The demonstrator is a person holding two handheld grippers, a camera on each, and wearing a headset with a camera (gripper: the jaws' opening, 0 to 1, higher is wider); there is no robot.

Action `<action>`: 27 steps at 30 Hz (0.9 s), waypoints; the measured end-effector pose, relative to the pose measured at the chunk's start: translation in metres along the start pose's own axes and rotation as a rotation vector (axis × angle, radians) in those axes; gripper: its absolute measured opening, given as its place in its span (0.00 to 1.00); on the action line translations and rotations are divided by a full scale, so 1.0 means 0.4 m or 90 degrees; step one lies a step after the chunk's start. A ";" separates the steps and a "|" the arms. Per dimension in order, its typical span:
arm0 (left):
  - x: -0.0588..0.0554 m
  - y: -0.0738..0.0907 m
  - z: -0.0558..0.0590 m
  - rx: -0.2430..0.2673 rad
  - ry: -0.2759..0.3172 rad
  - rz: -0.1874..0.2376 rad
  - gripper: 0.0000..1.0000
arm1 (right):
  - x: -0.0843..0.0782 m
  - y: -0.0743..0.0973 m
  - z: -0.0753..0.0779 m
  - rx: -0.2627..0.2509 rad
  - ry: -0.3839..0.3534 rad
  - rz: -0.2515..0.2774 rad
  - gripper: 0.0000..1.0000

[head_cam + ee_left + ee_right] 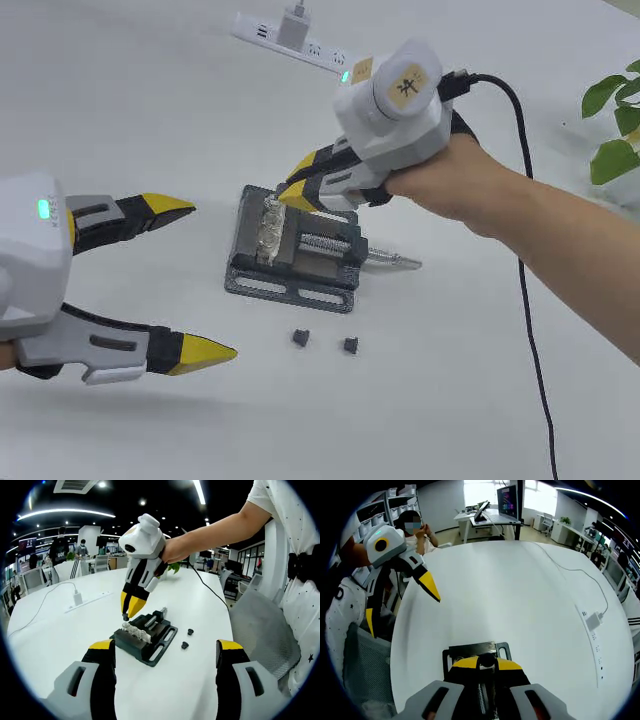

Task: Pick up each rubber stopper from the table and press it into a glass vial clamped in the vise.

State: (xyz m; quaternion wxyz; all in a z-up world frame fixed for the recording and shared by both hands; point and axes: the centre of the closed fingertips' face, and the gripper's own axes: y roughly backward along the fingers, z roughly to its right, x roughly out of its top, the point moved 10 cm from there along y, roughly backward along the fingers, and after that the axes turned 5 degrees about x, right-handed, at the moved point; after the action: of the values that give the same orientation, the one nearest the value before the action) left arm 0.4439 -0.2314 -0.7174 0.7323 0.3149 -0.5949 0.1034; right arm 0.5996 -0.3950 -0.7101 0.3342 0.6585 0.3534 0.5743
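A dark vise [300, 268] sits mid-table with a row of glass vials [270, 228] clamped in it. Two small black rubber stoppers [300, 338] [351, 345] lie on the table just in front of it. My right gripper [288, 192] hangs tip-down over the vials' far end, shut on a small dark stopper [125, 616]. From the right gripper view, its yellow tips [487, 664] pinch the stopper [487, 660] above the vise [470, 650]. My left gripper [200, 280] stands wide open to the left of the vise, holding nothing.
A white power strip [290, 38] with a plugged charger lies at the back of the white table. The right gripper's black cable [530, 300] trails down the right side. Green plant leaves [615, 120] stand at the far right. A grey chair [260, 625] stands beside the table.
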 end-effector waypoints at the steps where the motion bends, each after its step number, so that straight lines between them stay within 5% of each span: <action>1: 0.000 0.000 0.000 0.000 0.001 0.001 0.82 | -0.001 -0.001 0.000 0.000 0.001 -0.003 0.07; 27: -0.008 0.000 -0.009 0.006 0.014 0.010 0.82 | 0.001 -0.022 0.004 -0.006 0.027 -0.035 0.07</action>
State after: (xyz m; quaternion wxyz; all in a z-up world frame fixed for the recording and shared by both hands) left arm 0.4459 -0.2287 -0.7207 0.7362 0.3127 -0.5890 0.1156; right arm 0.6004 -0.3901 -0.7173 0.3452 0.6350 0.3754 0.5803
